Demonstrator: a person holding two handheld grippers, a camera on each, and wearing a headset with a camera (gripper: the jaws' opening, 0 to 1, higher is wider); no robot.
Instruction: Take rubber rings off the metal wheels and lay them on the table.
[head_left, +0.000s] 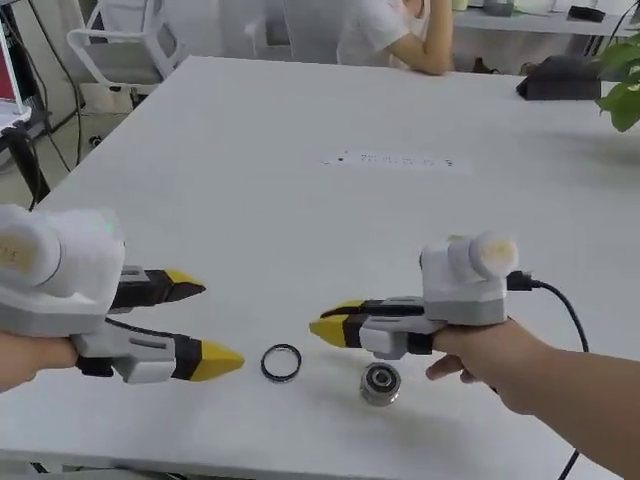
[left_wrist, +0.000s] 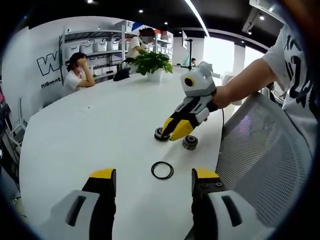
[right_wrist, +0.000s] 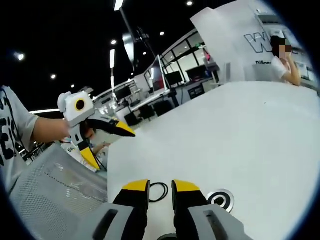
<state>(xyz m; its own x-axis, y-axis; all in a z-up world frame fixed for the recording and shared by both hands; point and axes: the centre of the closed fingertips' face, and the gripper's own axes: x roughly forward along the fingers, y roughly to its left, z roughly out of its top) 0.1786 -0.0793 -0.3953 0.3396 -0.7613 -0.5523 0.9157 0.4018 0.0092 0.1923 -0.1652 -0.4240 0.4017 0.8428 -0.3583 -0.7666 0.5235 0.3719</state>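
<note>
A black rubber ring (head_left: 281, 362) lies flat and loose on the white table (head_left: 300, 180), between the two grippers. It also appears as the ring (left_wrist: 162, 170) and the ring (right_wrist: 159, 191). A bare metal wheel (head_left: 380, 383) sits below my right gripper (head_left: 330, 320). A second wheel (left_wrist: 161, 134), dark-rimmed, stands just beyond that gripper's tips, and is seen as the wheel (right_wrist: 220, 199) beside its jaws. My right gripper (right_wrist: 161, 187) is open by a narrow gap and holds nothing. My left gripper (head_left: 205, 323) stands wide open and empty, left of the ring.
A person (head_left: 400, 35) sits at the table's far end. A dark bag (head_left: 560, 78) and a green plant (head_left: 622, 85) stand at the back right. A mesh chair (left_wrist: 260, 150) is close to the table's near edge. A cable (head_left: 565, 305) trails from my right gripper.
</note>
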